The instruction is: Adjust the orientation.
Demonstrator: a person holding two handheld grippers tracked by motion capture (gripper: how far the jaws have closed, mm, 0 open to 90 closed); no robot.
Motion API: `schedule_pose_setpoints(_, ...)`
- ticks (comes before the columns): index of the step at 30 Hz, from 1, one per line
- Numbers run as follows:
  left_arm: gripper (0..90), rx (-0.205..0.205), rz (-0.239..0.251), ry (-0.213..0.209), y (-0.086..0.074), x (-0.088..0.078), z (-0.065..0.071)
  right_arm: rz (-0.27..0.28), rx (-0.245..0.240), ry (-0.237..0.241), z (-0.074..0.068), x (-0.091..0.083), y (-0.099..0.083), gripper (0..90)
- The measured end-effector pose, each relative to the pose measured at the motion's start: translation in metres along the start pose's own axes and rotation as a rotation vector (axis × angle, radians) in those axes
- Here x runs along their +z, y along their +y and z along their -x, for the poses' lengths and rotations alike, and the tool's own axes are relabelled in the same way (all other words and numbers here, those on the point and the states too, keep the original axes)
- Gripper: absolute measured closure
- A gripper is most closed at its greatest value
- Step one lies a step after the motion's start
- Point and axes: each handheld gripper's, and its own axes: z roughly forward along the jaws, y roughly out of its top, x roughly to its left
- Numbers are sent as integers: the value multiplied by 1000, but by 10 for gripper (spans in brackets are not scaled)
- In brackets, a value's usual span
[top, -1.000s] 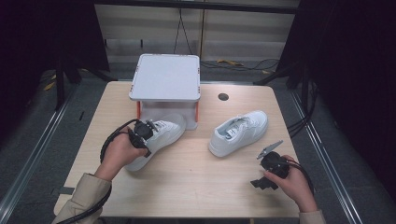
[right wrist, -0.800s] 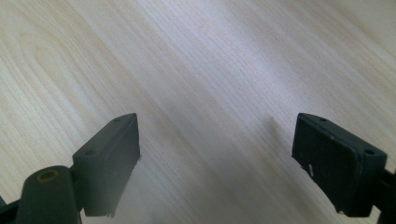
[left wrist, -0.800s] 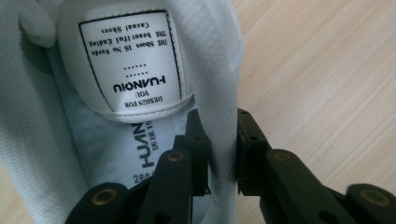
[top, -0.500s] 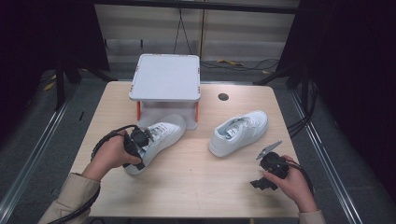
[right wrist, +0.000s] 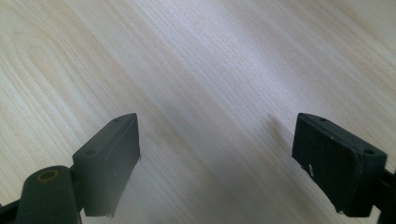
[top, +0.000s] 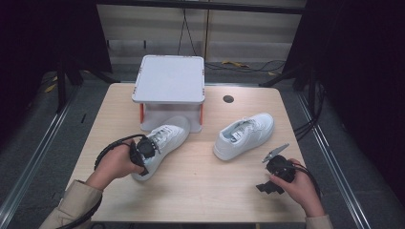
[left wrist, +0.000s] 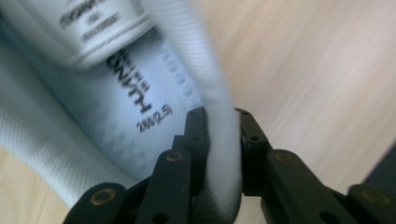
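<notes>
Dark curtains hung all around a pale wooden table (top: 191, 191). On it, a white shoe (top: 162, 143) lay with its toe poking under a white stand (top: 169, 78) at the back of the table.

The left gripper (top: 142, 151) was at the heel end of that shoe. Its jaws had just been closing, and the soft padded edge of the shoe (left wrist: 223, 154) was between them. In the left gripper view the two black jaws squeezed that edge from both sides, one inside the shoe and one outside (you could read small dark print on the lining just past the inner jaw). So the left gripper (left wrist: 219, 140) was clamped on the shoe, with only the edge's thickness keeping the jaws apart. A hand (top: 114, 164) held the gripper, and a black cable looped out beside it.

Off to the other side of the left gripper, well apart, lay a second white shoe (top: 243, 134). It sat flat on the table, touching nothing.

The right gripper (top: 277, 164) was near that second shoe, closer to the person, held in the other hand (top: 301, 188). In the right gripper view its jaws stood wide apart with nothing between them, just bare wood under the right gripper (right wrist: 215, 154).

Behind the second shoe, a small dark round hole (top: 228, 98) showed in the table.
</notes>
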Motion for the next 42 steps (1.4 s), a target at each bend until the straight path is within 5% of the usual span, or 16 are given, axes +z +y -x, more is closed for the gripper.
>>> schedule_pose_setpoints(6, 786, 33, 3, 31, 16, -13, 13, 7, -6, -1, -2, -2, 1, 147)
schedule_pose_setpoints(12, 780, 0, 51, 103, 27, -25, 12, 12, -9, -5, -1, -3, 1, 147)
schedule_pose_setpoints(17, 777, -34, 63, 104, 35, -30, -1, 11, -2, -5, 0, -3, 1, 147)
schedule_pose_setpoints(27, 760, -149, 144, 43, 58, -5, -44, 0, -5, -10, 0, -4, 1, 147)
schedule_pose_setpoints(28, 757, -157, 140, 66, 62, -4, -52, 0, -8, -11, -1, -3, 2, 147)
schedule_pose_setpoints(34, 758, -171, 154, 55, 65, 2, -71, -1, -23, -18, -4, -6, 7, 147)
schedule_pose_setpoints(42, 703, -162, 189, 46, 60, -1, -75, 14, -60, 14, -9, -10, 23, 147)
